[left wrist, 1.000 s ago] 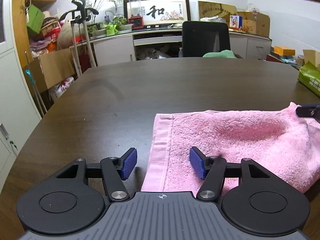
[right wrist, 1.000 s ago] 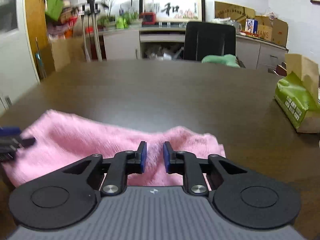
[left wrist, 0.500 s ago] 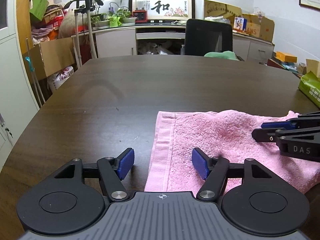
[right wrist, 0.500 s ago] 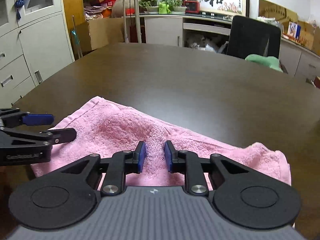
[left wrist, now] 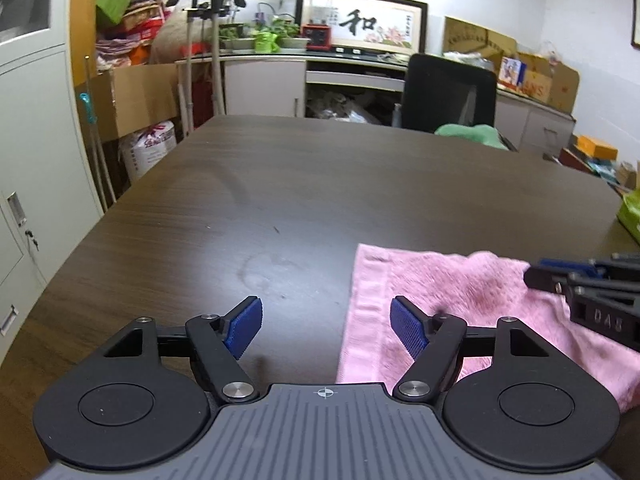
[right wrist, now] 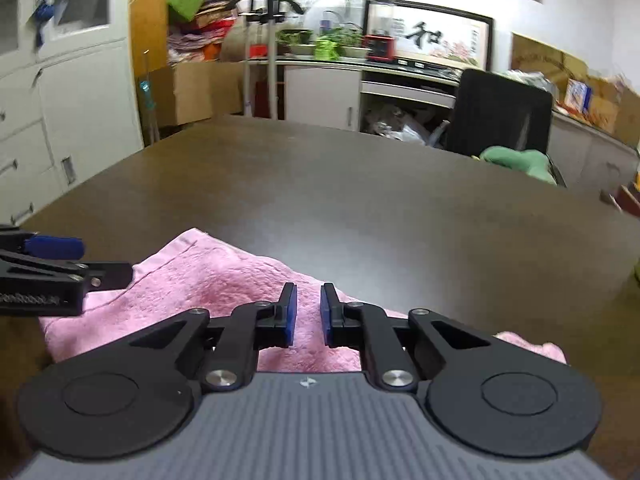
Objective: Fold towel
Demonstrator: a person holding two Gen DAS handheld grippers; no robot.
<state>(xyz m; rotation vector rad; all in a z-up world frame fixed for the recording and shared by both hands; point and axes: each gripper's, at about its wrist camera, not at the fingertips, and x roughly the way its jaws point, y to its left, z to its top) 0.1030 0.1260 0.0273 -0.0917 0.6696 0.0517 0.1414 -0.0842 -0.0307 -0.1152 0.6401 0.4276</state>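
towel doubled, hands letting go

the fluffy pink terry towel lies bunched near the dark wooden table's front edge. the left gripper is opening, empty; the right gripper hovers narrow, seemingly gripping nothing. next likely: regrip an edge and fold again.
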